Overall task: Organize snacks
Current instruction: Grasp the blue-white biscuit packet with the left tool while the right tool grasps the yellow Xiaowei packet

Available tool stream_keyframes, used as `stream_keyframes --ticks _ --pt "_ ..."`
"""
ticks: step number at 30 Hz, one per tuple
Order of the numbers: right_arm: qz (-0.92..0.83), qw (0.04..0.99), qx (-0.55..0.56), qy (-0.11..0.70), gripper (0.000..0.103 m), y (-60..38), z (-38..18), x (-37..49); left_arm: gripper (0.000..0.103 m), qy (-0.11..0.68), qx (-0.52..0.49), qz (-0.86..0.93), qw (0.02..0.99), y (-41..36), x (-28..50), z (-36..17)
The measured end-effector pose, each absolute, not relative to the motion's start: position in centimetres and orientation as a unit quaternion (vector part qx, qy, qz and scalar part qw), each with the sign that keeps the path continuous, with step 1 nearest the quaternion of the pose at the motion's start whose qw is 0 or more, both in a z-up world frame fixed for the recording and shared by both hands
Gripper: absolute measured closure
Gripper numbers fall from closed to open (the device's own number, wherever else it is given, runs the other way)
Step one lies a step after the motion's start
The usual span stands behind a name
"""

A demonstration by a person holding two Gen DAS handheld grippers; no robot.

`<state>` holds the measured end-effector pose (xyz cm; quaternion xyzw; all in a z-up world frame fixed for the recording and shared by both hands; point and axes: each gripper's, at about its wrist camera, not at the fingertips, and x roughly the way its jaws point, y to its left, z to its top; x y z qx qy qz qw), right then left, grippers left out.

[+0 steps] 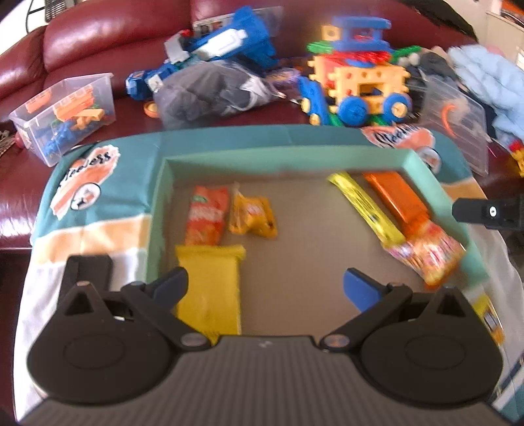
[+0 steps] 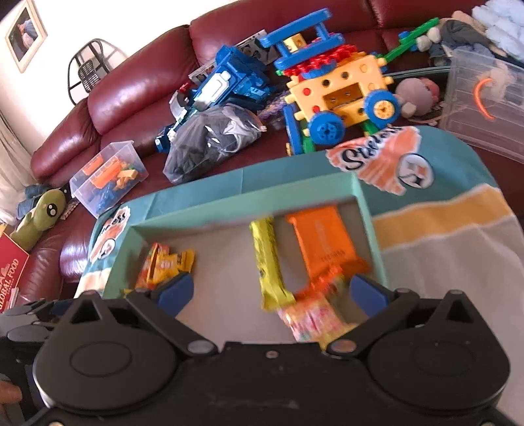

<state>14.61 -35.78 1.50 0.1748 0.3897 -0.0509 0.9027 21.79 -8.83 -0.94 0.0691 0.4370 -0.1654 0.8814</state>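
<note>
Bare box floor [image 1: 294, 236] between snack clusters.

- Both views are bright with daylight; the wall [image 2: 49, 19] at 10 o'clock in the right wrist view is washed out.
- Glare streaks the red leather sofa [image 1: 82, 42] toward 11 o'clock.
- Motion blur smears the snack packets [image 2: 308, 314] and box rim [image 1: 285, 154]; print is unreadable.
- Fisheye bending curves everything near the edges; corners vignette black.
- Shadows are soft and shallow.

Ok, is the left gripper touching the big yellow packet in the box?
Apart. The left wrist view shows the left gripper wide open, with nothing pinched, and the yellow packet lying flat on the box floor below and beyond the fingers.
</note>
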Motion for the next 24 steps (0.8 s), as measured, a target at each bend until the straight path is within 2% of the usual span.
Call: stream_keyframes --ticks 10,20,22,24 --pt "-0.082 0.895 0.197 0.392 0.000 -38.6 0.9 7.0 0.000 0.462 0.087 -0.195 0.861 -9.7 16.6 -3.1" --pt "-0.125 0.875 0.191 0.427 0.000 -39.9 -3.8 3.8 0.000 0.486 0.067 -0.212 0.845 -8.3 15.5 -5.9" --pt "-0.133 0.873 0.177 0.435 0.006 -39.8 -4.5 3.5 0.005 0.491 0.053 -0.217 0.842 -7.7 15.5 -6.4" --pt "-0.135 0.869 0.162 0.447 0.019 -39.5 -5.2 3.4 0.015 0.494 0.042 -0.223 0.839 -7.1 15.4 -6.8"
